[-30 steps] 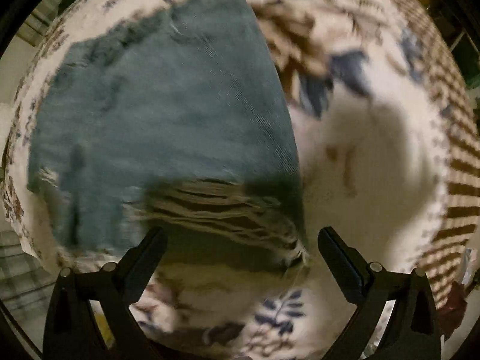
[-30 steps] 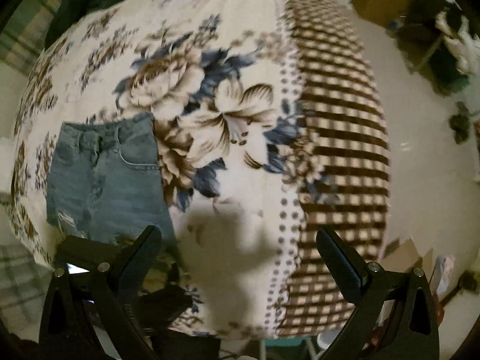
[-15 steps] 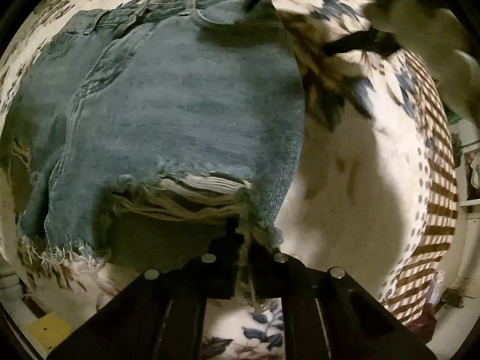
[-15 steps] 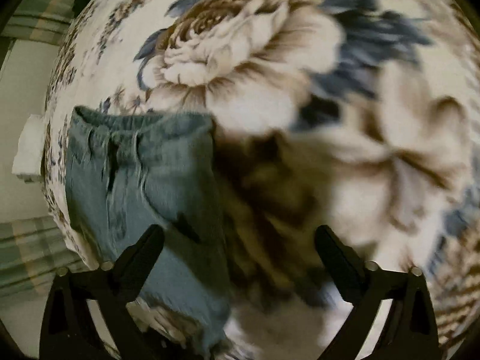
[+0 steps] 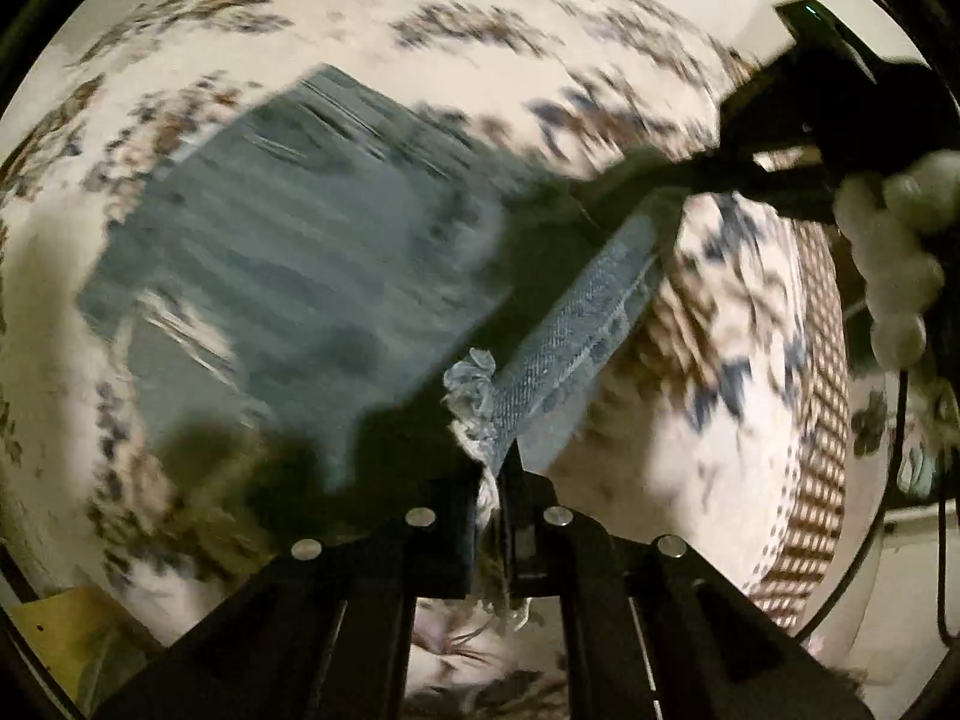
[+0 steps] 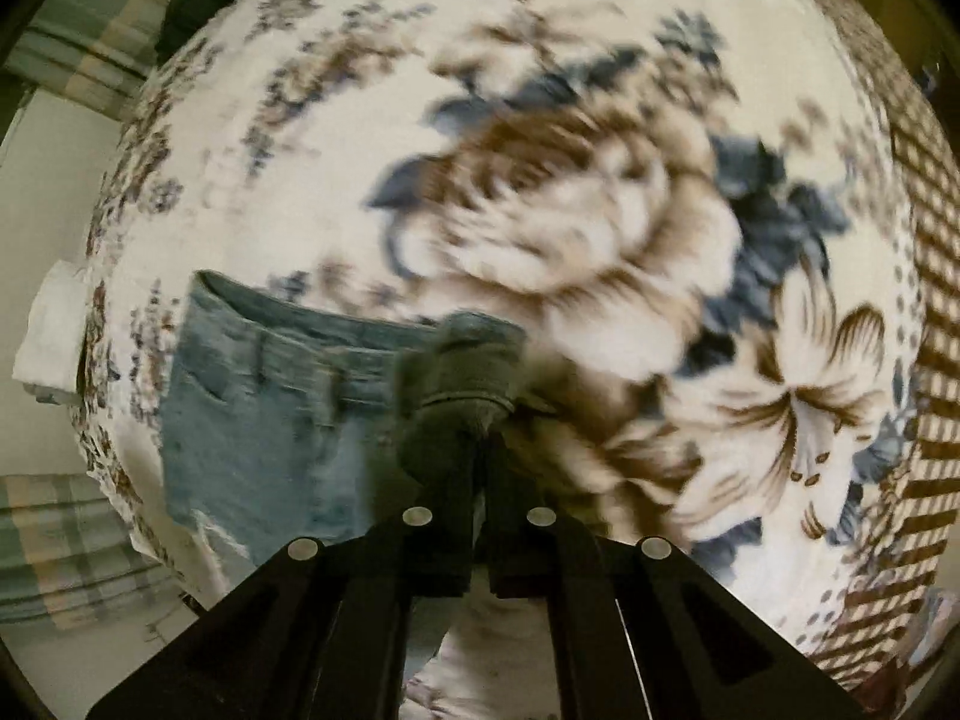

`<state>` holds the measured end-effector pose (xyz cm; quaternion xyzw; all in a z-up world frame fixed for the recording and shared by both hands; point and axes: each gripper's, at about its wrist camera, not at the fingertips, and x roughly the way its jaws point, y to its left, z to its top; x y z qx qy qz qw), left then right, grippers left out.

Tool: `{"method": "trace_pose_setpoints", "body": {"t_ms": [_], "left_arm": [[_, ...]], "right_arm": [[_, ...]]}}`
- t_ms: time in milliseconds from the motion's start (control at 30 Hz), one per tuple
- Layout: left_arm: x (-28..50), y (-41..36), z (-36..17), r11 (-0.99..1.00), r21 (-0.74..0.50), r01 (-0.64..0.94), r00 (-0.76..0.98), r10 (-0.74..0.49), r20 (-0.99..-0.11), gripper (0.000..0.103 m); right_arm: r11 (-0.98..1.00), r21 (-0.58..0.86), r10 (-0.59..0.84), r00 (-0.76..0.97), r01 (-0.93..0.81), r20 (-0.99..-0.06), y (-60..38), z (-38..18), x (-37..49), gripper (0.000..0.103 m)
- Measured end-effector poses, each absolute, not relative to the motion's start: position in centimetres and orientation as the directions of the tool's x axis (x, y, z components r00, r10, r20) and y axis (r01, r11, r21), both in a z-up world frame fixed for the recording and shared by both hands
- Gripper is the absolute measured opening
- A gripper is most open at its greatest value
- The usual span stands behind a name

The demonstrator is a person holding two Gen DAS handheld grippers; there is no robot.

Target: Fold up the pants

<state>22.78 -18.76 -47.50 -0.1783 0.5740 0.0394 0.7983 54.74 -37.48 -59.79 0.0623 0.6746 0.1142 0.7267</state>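
My left gripper [image 5: 493, 483] is pinched tight on the frayed hem corner of the denim shorts [image 5: 282, 276], with loose white threads bunched just above its closed fingers. From that corner a strip of the denim edge runs up and to the right, lifted off the bed, to where my right gripper [image 5: 678, 180] holds its other end; in the left wrist view that gripper shows as a dark shape with a hand in a pale fuzzy glove [image 5: 888, 240] behind it. The rest of the shorts lies to the left on the floral blanket [image 5: 600, 42], though this view is blurred and I cannot make out seams or pockets there. In the right wrist view my right gripper [image 6: 480, 450] is closed on a bunched, shadowed fold of the waistband [image 6: 474, 360], raised a little above the blanket [image 6: 336, 180]. The shorts [image 6: 252, 420] spread out to the left of that fold, waistband toward the top, a belt loop and pocket opening visible, and a ragged white tear near the lower edge. A large brown and blue flower print fills the blanket to the right, and a brown checked border [image 6: 936, 360] runs along the far right edge. A plaid cloth [image 6: 60, 534] shows beyond the bed at lower left.
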Motion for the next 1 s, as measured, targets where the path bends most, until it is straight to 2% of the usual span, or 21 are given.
{"method": "trace_pose_setpoints", "body": {"t_ms": [167,333,667,933,1000], "left_arm": [[24.5,-15.5,-48.5,0.894,-0.267,-0.359,0.386,-0.119,-0.915,0.004],[24.5,-10.9,-48.8,0.850,-0.276,-0.449,0.410,-0.078,-0.909,0.004],[24.2,-0.4,-53.4,0.757,-0.244,-0.606,0.353,-0.019,-0.936,0.004],[24.2,3.5,-58.4,0.678,-0.264,-0.686,0.297,-0.070,-0.952,0.007],[23.4,4.6,-58.4,0.632,-0.297,-0.716,0.326,-0.073,-0.942,0.007]], "right_arm": [[0.959,0.234,0.251,0.093,-0.158,-0.964,-30.4,-55.7,55.1,0.003],[0.940,0.215,0.247,0.097,-0.263,-0.964,-20.8,-54.4,55.9,0.003],[0.916,0.116,0.151,0.061,-0.384,-0.987,-6.1,-60.8,57.2,0.003],[0.919,0.028,0.030,-0.001,-0.393,-1.000,-1.7,-65.9,58.1,0.004],[0.921,0.078,0.066,-0.045,-0.382,-0.997,-1.9,-65.9,58.4,0.008]]}}
